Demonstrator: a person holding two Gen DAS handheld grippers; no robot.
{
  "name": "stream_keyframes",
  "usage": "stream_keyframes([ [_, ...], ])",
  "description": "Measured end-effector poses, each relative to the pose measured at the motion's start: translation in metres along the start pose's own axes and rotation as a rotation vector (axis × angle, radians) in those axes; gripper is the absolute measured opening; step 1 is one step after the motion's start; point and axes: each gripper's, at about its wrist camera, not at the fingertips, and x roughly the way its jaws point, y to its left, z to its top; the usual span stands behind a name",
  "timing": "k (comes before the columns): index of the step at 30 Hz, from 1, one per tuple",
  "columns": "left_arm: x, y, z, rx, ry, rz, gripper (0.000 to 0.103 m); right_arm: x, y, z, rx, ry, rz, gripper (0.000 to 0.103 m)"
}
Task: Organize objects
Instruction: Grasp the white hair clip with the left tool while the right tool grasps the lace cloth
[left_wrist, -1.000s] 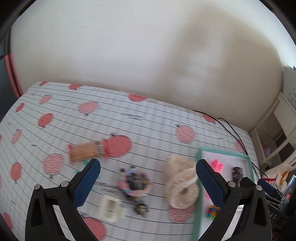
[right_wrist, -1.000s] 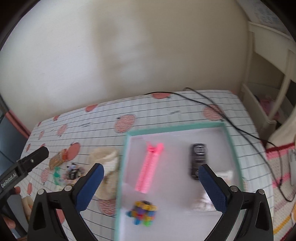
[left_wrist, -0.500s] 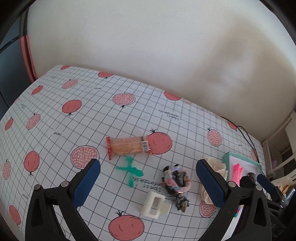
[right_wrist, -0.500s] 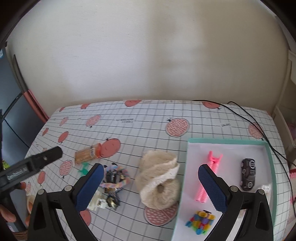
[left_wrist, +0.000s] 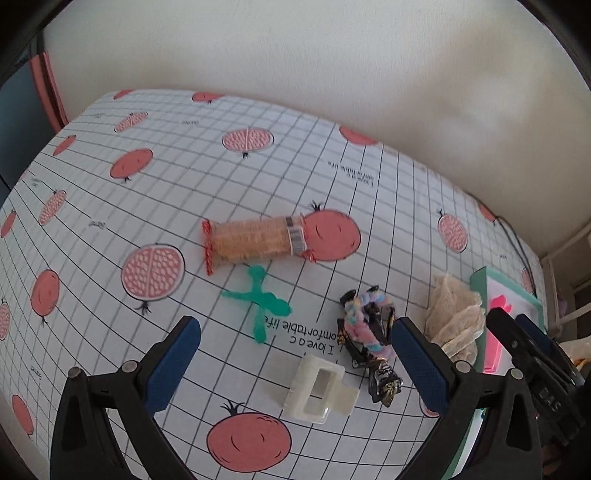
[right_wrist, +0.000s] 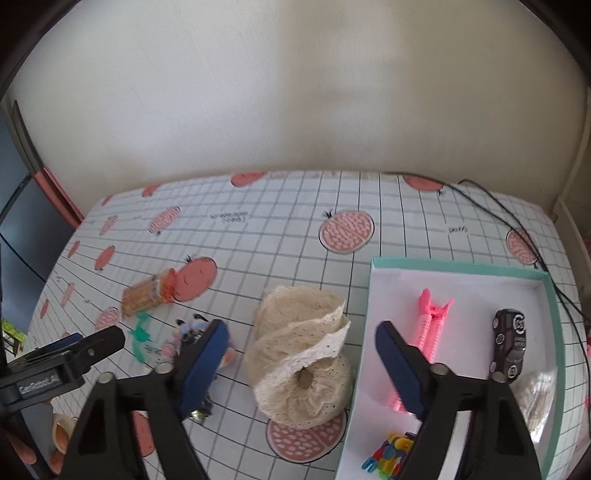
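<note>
Lace roll is now framed by the open, empty right claw, left of the tray; the left claw, open too, was brought nearer the hair clip.

We get soft, even daylight on the wall, no glare. Shadows under the lace roll are faint. Heavy fisheye bends the tablecloth grid, corners go black, and left of the roll things look slightly smeared.
</note>
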Motion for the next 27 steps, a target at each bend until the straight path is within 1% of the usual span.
stream_keyframes([
  [4, 0.011, -0.004, -0.006, 0.010, 0.040, -0.006, 0.103, 0.017, -0.003, -0.005, 0.003, 0.053, 0.009, 0.068],
  [6, 0.016, -0.005, -0.008, 0.019, 0.056, 0.004, 0.101, 0.023, -0.003, -0.008, 0.007, 0.070, 0.021, 0.065],
  [8, 0.019, -0.006, -0.011, 0.028, 0.070, 0.019, 0.098, 0.029, -0.004, -0.011, 0.012, 0.092, 0.013, 0.060],
  [10, 0.022, -0.007, -0.013, 0.030, 0.085, 0.016, 0.097, 0.033, -0.004, -0.014, 0.014, 0.107, 0.025, 0.057],
  [11, 0.024, -0.008, -0.014, 0.032, 0.095, 0.009, 0.094, 0.035, -0.003, -0.015, 0.013, 0.113, 0.026, 0.055],
  [13, 0.027, -0.010, -0.017, 0.040, 0.109, 0.014, 0.089, 0.037, 0.000, -0.016, 0.007, 0.120, 0.020, 0.054],
  [16, 0.034, -0.013, -0.023, 0.058, 0.137, 0.026, 0.087, 0.041, 0.000, -0.017, 0.003, 0.134, 0.022, 0.052],
  [17, 0.036, -0.012, -0.025, 0.061, 0.145, 0.026, 0.082, 0.042, 0.000, -0.018, 0.003, 0.139, 0.021, 0.051],
  [19, 0.039, -0.013, -0.027, 0.067, 0.158, 0.030, 0.076, 0.045, 0.002, -0.020, -0.004, 0.146, 0.012, 0.050],
  [21, 0.041, -0.014, -0.029, 0.071, 0.165, 0.039, 0.076, 0.049, 0.003, -0.022, -0.012, 0.155, 0.007, 0.049],
  [23, 0.044, -0.015, -0.031, 0.076, 0.173, 0.042, 0.073, 0.052, 0.004, -0.024, -0.016, 0.161, -0.001, 0.049],
  [27, 0.050, -0.021, -0.035, 0.094, 0.186, 0.042, 0.072, 0.054, 0.006, -0.024, -0.023, 0.153, -0.015, 0.048],
])
